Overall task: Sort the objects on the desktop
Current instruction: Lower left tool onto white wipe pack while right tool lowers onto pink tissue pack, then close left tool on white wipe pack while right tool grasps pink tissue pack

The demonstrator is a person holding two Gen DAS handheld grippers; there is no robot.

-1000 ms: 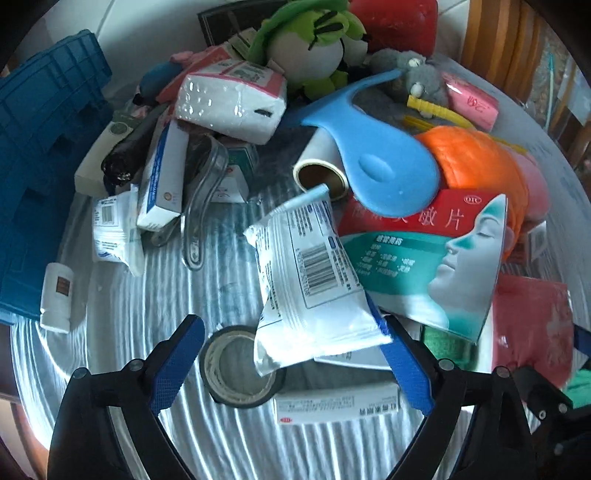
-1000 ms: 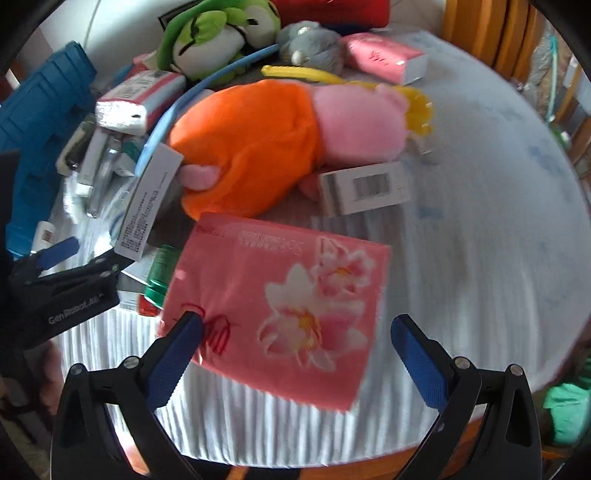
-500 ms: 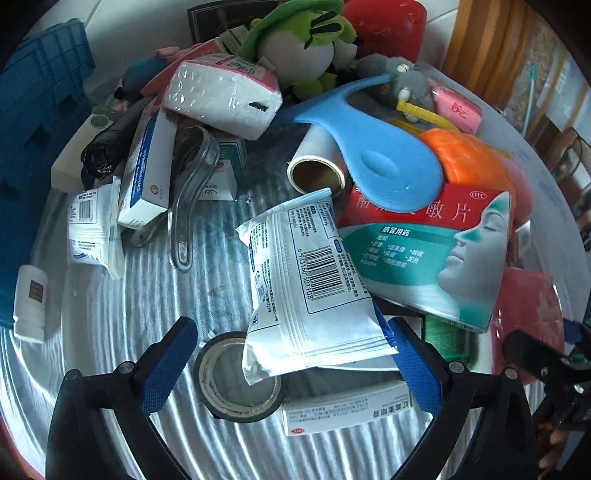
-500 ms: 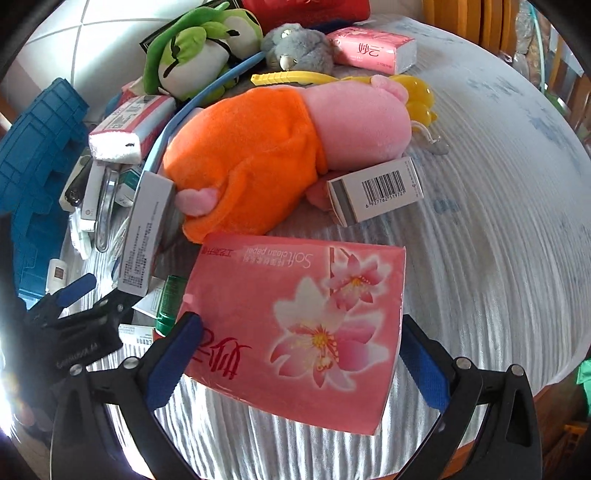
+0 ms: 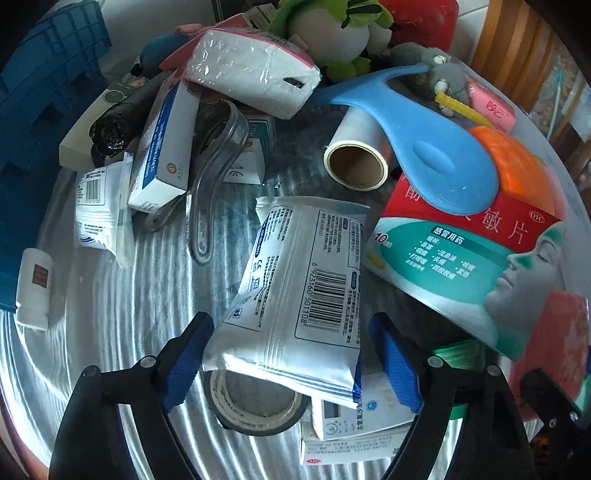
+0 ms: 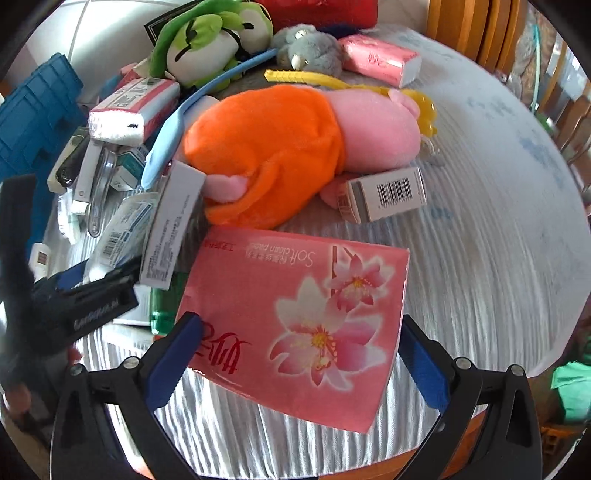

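The left gripper (image 5: 291, 365) stands open around a white barcode pouch (image 5: 301, 291). The pouch overlaps a black tape roll (image 5: 258, 410). A red-and-teal medicine box (image 5: 469, 251) lies just beside it.

Desk (image 6: 491, 236): round, under a pale cloth with rippled texture and faint blue marks; an orange-brown wooden rim shows at its near edge.
Wall (image 6: 107, 26): white tiles with thin dark joints, beyond the desk's far left side.
Chairs (image 6: 480, 29): wooden slats, beyond the desk's far right edge.
Light: bright daylight, glaring off the desk cloth.
Floor: hardly visible past the desk's edge.
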